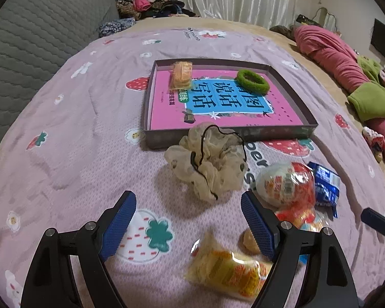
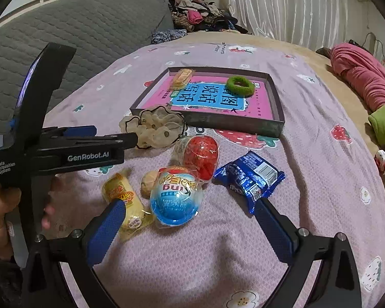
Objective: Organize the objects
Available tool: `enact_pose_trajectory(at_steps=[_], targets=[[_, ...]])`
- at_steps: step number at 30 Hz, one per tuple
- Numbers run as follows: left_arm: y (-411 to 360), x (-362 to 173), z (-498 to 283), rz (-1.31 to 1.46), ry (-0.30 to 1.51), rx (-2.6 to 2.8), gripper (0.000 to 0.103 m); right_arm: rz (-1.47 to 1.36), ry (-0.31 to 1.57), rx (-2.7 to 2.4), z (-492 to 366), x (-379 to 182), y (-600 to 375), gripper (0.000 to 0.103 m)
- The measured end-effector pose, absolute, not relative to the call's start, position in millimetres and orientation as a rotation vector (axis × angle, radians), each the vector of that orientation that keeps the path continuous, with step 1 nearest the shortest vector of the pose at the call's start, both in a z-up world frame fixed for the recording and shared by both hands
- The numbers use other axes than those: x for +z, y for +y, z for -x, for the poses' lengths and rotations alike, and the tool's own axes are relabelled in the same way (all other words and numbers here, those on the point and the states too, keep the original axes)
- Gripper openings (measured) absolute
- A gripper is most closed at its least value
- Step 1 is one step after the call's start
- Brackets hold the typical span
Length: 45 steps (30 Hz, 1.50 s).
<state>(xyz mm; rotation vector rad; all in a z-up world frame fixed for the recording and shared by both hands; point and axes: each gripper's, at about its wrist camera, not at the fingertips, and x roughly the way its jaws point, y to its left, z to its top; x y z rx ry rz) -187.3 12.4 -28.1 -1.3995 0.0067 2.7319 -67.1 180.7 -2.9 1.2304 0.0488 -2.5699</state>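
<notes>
Pink strawberry-print bedding (image 1: 71,138) covers the bed where the sorting goes on, with a grey quilted headboard and a heap of clothes behind.

Left tool (image 1: 188,217) hangs open and empty, its blue pads spread wide just short of the cream scrunchie (image 1: 210,159), which lies on the bedding touching the near wall of the shallow box (image 1: 290,89). Right tool (image 2: 190,219) is likewise open and holds nothing; between its pads sits the blue egg (image 2: 174,200), with the red egg (image 2: 201,157) leaning just behind it.

Judging by how things lie, the job is partly done: inside the box a pink book (image 2: 259,107) lines the bottom, and on it rest an orange snack packet (image 2: 182,77) and a green hair ring (image 2: 240,85). Left outside are the scrunchie, both eggs, a blue wrapped snack (image 2: 250,177), a yellow snack packet (image 2: 123,197) and a small round tan thing (image 2: 148,179), perhaps a walnut, though the view is too soft to be sure.

Crowding is the main hindrance: the eggs, the tan thing and the yellow packet touch one another, so lifting one may nudge its neighbours. At the bed's right edge lie pink and green garments (image 1: 346,74), well apart from the work.
</notes>
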Motion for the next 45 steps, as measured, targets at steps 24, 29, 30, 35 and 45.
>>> enact_pose_trajectory(at_steps=[24, 29, 30, 35, 45], targets=[[12, -60, 244, 1.467, -0.076, 2.688, 0.085, -1.334, -0.064, -2.534, 96, -34, 171, 0.085], [13, -70, 251, 1.49, -0.109, 2.654, 0.08, -1.347, -0.081, -2.511, 98, -40, 170, 0.064], [14, -72, 252, 1.491, -0.111, 2.649, 0.072, -1.35, -0.095, -2.499, 99, -41, 170, 0.057], [15, -76, 254, 1.507, -0.142, 2.603, 0.031, -1.338, -0.069, -2.493, 96, -40, 166, 0.057], [13, -72, 246, 1.481, -0.193, 2.577, 0.011, -1.29, -0.096, -2.485, 88, -26, 171, 0.057]])
